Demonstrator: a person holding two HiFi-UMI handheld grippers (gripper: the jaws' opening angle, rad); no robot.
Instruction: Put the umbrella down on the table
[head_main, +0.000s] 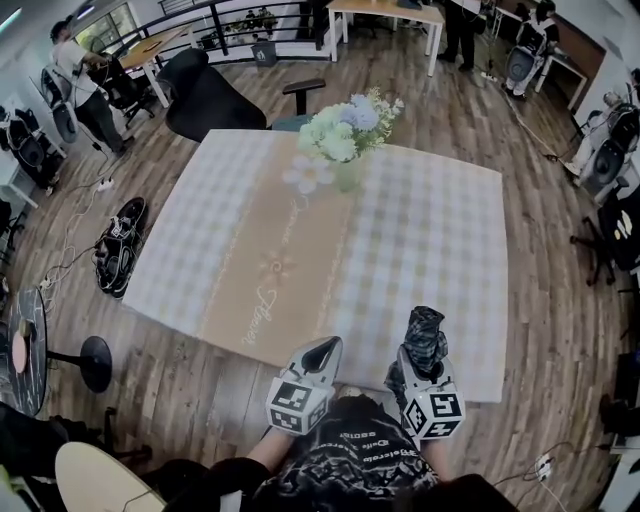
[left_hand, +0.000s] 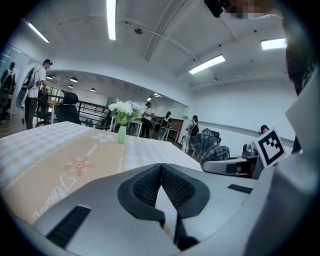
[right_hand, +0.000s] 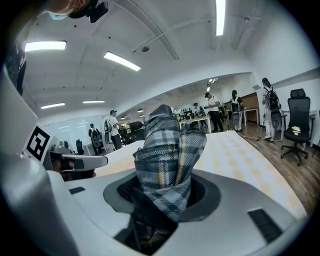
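A folded plaid umbrella (right_hand: 167, 165), grey with yellow lines, sticks out forward between the jaws of my right gripper (right_hand: 165, 192), which is shut on it. In the head view the umbrella (head_main: 426, 335) pokes over the near right edge of the table (head_main: 440, 260), with the right gripper (head_main: 424, 366) just behind it. My left gripper (head_main: 322, 352) hovers at the near edge beside it, jaws shut and empty; its pads (left_hand: 150, 185) meet at the tip. The left gripper view also shows the umbrella (left_hand: 210, 145) to its right.
The table carries a checked cloth with a beige runner (head_main: 290, 250) and a green vase of flowers (head_main: 345, 135) at its far middle. A black office chair (head_main: 215, 100) stands behind the table. Gear lies on the floor at the left (head_main: 118, 245). People stand in the background.
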